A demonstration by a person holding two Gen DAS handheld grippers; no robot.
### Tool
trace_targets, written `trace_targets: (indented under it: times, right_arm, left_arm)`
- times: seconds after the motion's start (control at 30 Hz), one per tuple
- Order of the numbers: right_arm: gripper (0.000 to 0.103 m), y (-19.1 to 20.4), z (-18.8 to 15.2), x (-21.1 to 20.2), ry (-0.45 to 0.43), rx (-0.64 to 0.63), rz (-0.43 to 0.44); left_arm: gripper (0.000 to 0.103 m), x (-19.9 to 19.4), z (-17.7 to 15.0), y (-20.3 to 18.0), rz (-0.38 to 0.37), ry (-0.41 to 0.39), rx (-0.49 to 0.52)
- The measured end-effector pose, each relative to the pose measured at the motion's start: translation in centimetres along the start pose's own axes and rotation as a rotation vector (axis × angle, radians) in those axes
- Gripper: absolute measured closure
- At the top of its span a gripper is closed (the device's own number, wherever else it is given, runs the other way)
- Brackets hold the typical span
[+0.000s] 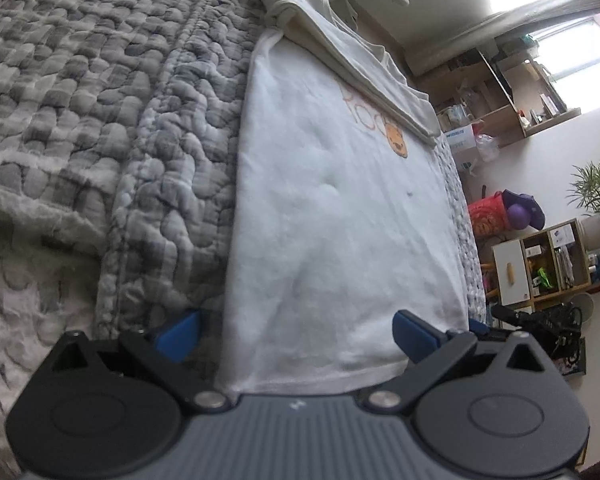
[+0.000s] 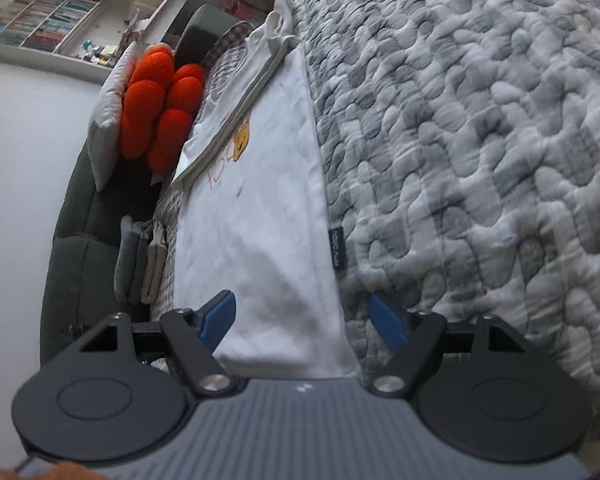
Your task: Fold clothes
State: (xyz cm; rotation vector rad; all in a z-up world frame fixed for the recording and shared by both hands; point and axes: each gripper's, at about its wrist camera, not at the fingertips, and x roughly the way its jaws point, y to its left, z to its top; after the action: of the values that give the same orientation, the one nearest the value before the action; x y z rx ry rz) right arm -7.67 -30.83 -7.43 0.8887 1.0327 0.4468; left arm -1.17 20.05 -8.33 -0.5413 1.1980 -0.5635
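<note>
A: Site: bed under a grey quilt (image 1: 100, 120). White T-shirt (image 1: 340, 208) lies flat on it as a long narrow strip, running from the near hem to the far collar end.

B: State of the fold?

A: Both long edges look straight, so the sides appear turned in. At the far end a sleeve or side panel lies folded across the chest, partly covering an orange print (image 1: 396, 136). Cloth smooth, a few soft creases, one small dark speck mid-panel.

B: Grippers?

A: Left gripper (image 1: 296, 332) at the near hem, jaws wide apart, straddling almost the whole strip. Right gripper (image 2: 302, 316) likewise spread, blue pads either side of the hem's right corner. Neither holds cloth.

B: Step, then?

A: My reading: lengthwise folds are in, the crosswise fold is pending. That would call for pinching both near corners and carrying the hem toward the collar, level. Grip only the shirt, not the quilt beneath.

B: Surroundings?

A: Orange cushion (image 2: 160, 108) beyond; folded items (image 2: 144, 256) stacked by the bed edge.
</note>
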Motion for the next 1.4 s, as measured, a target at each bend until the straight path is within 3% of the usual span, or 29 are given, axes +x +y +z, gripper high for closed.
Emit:
trace_targets:
  times: [0.63, 1.0, 1.2, 1.4]
  right_arm:
    - [0.025, 0.2, 0.3, 0.7, 0.011, -0.002, 0.014]
    - [0.025, 0.8, 0.3, 1.5, 0.021, -0.021, 0.016]
    - [0.03, 0.9, 0.1, 1.6, 0.055, -0.042, 0.018]
    - [0.042, 0.7, -0.7, 2.2, 0.135, -0.07, 0.05]
  left_arm:
    - [0.009, -0.3, -0.2, 0.9, -0.009, -0.023, -0.017]
    - [0.029, -0.9, -0.9, 1.6, -0.009, -0.058, -0.015]
    - [0.038, -0.8, -1.4, 1.3, -0.012, -0.045, 0.026]
    - [0.057, -0.7, -1.6, 1.5, -0.016, -0.026, 0.035]
